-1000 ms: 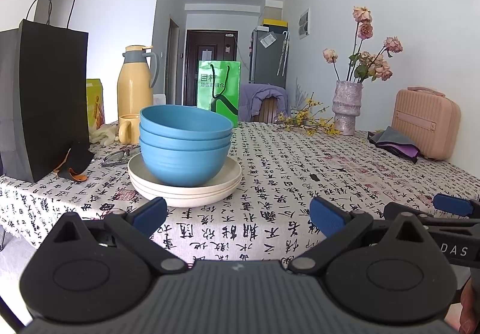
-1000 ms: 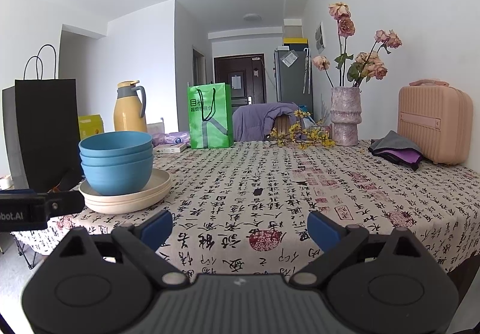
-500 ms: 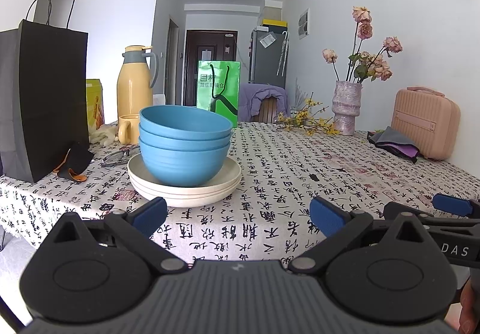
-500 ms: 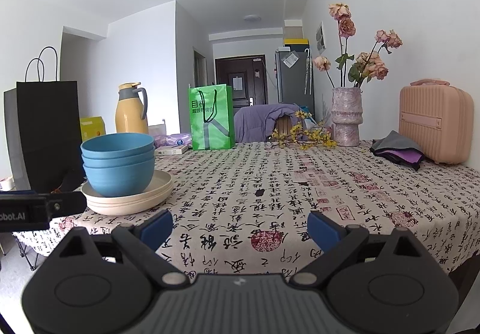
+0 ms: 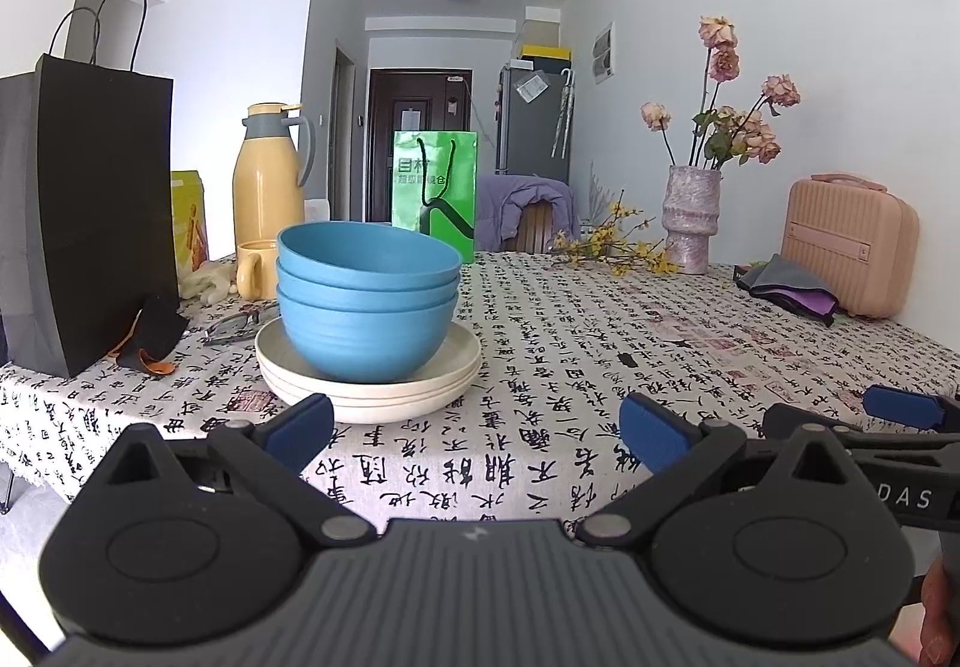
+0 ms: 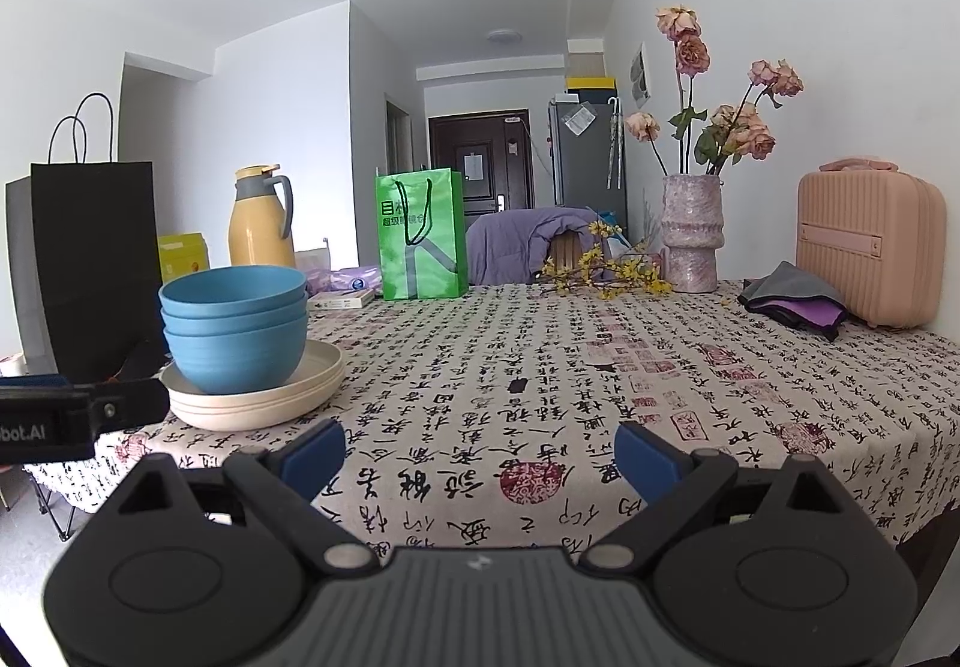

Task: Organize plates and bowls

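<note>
Three blue bowls (image 5: 367,307) sit nested on a stack of cream plates (image 5: 367,379) near the left end of a table (image 5: 600,367) covered in a calligraphy-print cloth. The stack stands just in front of a black bag (image 5: 84,211), with a yellow flask (image 5: 269,187) and mug (image 5: 255,269) behind it.

The left gripper (image 5: 474,427) hovers at the table's near edge, jaws spread wide and empty, the plates just ahead of its left finger. The right gripper (image 6: 479,448) hangs beside it, also wide and empty, facing bare cloth, with the stack off to its left. Neither tool touches any dish.

With bowls and plates gathered in one neat pile, the sorting looks either finished or not yet begun; the frames alone cannot settle which. If work remains, the likely next move is lifting the top bowl: a gripper would need to rise above the rim, straddle the bowl's wall with one finger inside and one outside, then close and lift straight up so the nested bowls below are not dragged along. The open cloth to the right offers room to set dishes down, short of the vase (image 6: 690,232) and pink case (image 6: 867,247) at the far end.
</note>
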`<act>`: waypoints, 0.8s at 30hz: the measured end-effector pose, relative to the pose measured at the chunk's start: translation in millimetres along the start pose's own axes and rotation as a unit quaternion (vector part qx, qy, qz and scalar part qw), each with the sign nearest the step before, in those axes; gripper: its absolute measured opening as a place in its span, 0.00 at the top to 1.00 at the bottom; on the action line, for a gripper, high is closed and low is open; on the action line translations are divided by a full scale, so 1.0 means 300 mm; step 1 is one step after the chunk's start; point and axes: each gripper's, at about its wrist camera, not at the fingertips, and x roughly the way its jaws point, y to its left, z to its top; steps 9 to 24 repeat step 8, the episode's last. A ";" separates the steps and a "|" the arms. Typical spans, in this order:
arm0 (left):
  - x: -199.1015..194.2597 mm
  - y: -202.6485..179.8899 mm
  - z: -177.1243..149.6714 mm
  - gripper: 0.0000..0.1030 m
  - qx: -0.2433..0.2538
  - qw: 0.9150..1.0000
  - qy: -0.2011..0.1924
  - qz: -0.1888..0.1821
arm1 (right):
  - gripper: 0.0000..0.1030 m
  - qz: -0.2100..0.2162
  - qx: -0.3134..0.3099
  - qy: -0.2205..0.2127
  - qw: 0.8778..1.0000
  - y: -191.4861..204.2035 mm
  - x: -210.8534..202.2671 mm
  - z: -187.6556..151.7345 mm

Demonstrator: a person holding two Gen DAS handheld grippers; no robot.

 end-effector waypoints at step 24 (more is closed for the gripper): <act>-0.002 -0.004 -0.004 0.00 0.003 1.000 -0.008 -0.002 | 0.06 0.000 0.000 -0.001 1.000 0.000 0.000 0.000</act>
